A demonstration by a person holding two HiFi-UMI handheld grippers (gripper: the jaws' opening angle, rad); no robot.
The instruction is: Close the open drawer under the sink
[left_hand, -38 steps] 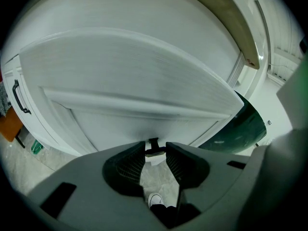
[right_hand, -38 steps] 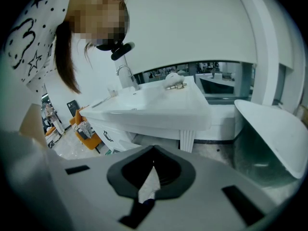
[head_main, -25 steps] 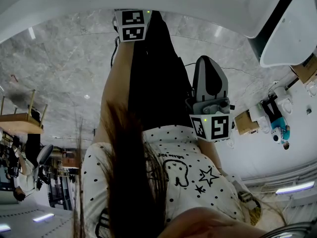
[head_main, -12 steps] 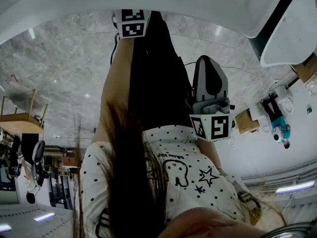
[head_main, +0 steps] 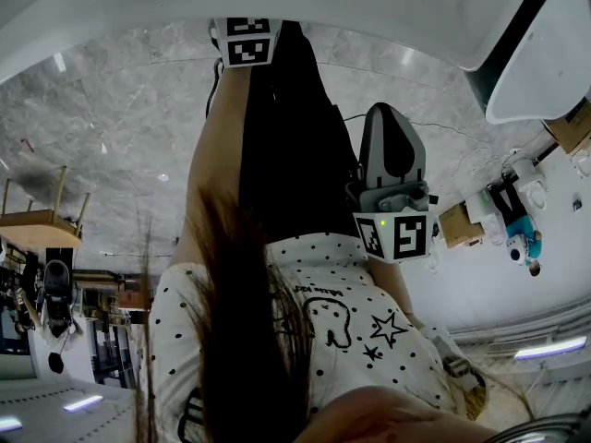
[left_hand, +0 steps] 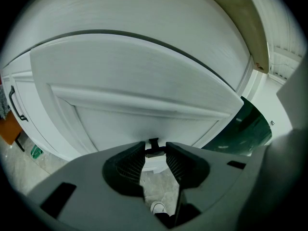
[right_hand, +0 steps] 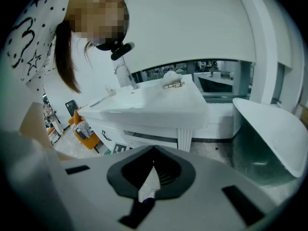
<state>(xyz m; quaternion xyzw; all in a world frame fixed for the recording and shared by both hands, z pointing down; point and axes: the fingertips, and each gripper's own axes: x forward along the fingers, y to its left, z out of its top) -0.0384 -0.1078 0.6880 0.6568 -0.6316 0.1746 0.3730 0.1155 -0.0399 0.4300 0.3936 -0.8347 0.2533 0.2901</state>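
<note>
White panelled drawer front (left_hand: 144,81): my L gripper (left_hand: 155,150) tips pinch its small dark pull (left_hand: 153,142); R gripper (right_hand: 154,149) jaws closed, empty.

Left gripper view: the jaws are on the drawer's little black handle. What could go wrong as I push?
The left gripper pinches the handle only at its jaw tips, so it may slip off. The head view does not show the handle, so alignment is hard to check.

White polka-dot shirt (head_main: 355,289), star print
</note>
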